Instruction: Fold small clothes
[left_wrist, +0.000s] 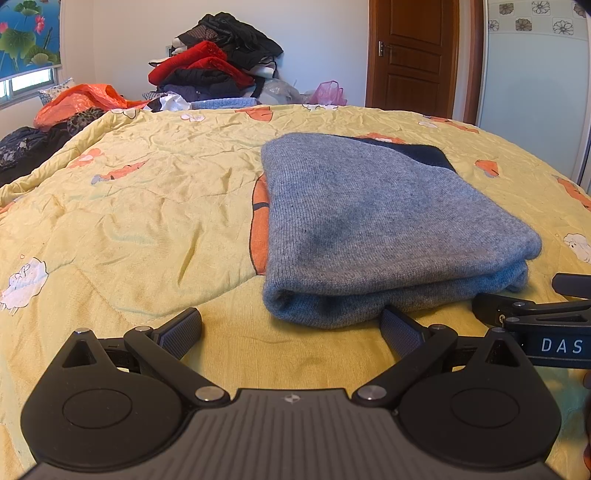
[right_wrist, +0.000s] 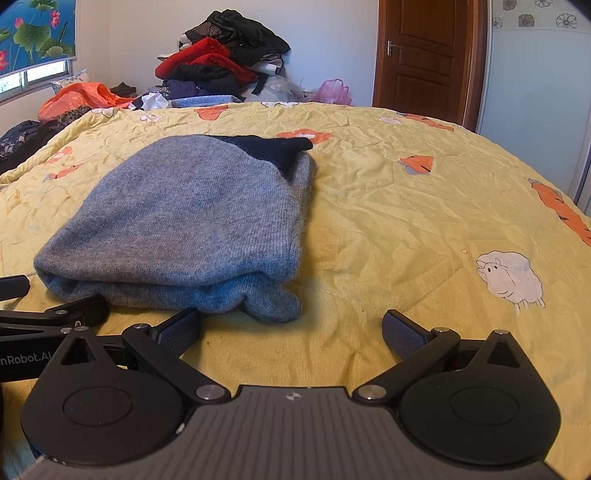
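Grey knit sweater (left_wrist: 369, 229), folded, dark navy part at far end, lying on yellow printed quilt (left_wrist: 147, 206). Left gripper (left_wrist: 291, 328): fingers wide apart, empty, just before the sweater's near edge. Right gripper (right_wrist: 291, 328): wide apart, empty, alongside.

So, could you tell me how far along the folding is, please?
Done: the grey knit garment lies folded in layers on the yellow quilt. In hand: nothing; left gripper and right gripper are open and empty. Left: the clothes pile behind looks unfolded.
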